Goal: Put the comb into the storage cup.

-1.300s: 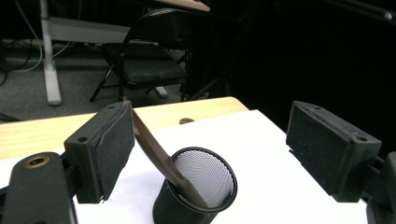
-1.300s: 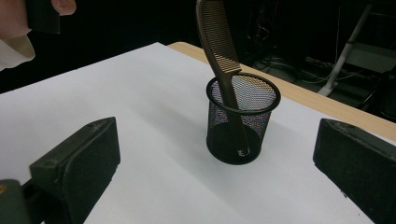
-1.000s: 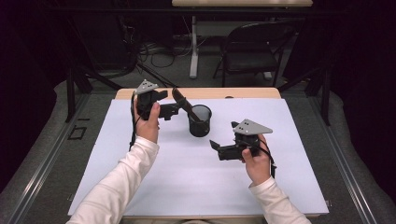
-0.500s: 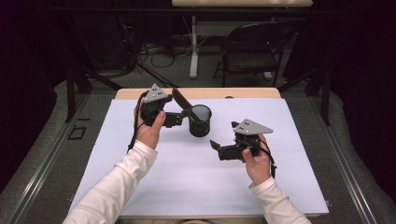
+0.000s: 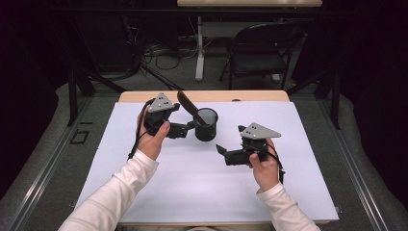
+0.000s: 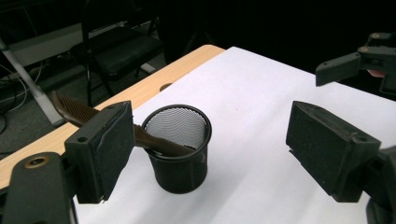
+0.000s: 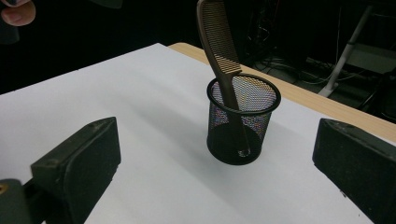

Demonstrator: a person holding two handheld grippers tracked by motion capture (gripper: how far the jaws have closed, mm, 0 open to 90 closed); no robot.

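Note:
A black mesh cup [image 5: 206, 126] stands on the white sheet, and a brown comb [image 5: 186, 105] leans out of it toward the back left. My left gripper [image 5: 190, 128] is just left of the cup, open. In the left gripper view the cup [image 6: 179, 151] sits between the wide jaws of the left gripper [image 6: 215, 149], and the comb [image 6: 77, 113] passes behind the left jaw. My right gripper [image 5: 221, 150] is open, in front of the cup and to its right, aimed at it. From the right gripper [image 7: 219, 175] the cup [image 7: 243, 122] and the upright comb [image 7: 218, 44] are straight ahead.
The white sheet [image 5: 192, 178] covers most of the wooden table [image 5: 260, 96], whose bare edge shows at the back. A black chair [image 5: 262, 53] and cables are on the floor beyond. The sheet is bare in front of and to the right of the cup.
My left gripper has moved right and nearer, closing in on the cup. The comb, cup and right gripper have stayed put.

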